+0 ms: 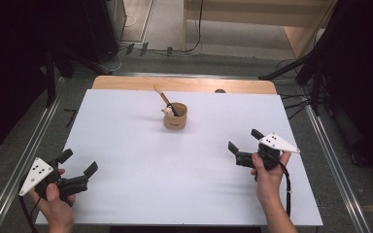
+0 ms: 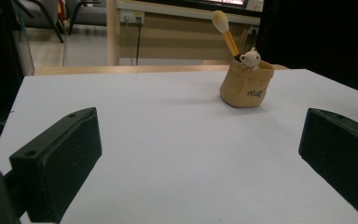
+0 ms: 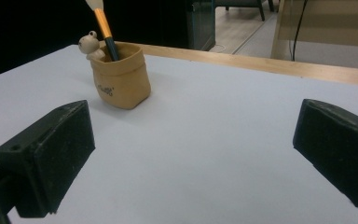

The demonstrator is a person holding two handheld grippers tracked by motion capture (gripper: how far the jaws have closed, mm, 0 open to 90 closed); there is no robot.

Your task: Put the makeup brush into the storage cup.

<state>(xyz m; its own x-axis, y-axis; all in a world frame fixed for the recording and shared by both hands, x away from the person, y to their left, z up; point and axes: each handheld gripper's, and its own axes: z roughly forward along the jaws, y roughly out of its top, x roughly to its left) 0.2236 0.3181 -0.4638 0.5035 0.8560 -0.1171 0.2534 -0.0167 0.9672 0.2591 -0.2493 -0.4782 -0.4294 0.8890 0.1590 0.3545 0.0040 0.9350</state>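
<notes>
A small tan sack-shaped holder stands upright on the white table top, toward the far middle. A little bear figure sits on its rim. A brush with an orange handle leans out of it. My left gripper is at the near left, open and empty. My right gripper is at the near right, open and empty. Both are well apart from the holder.
A wooden strip borders the table's far edge. Metal rails run along both sides. Cables and dark stands lie on the floor beyond. A wooden desk stands farther back.
</notes>
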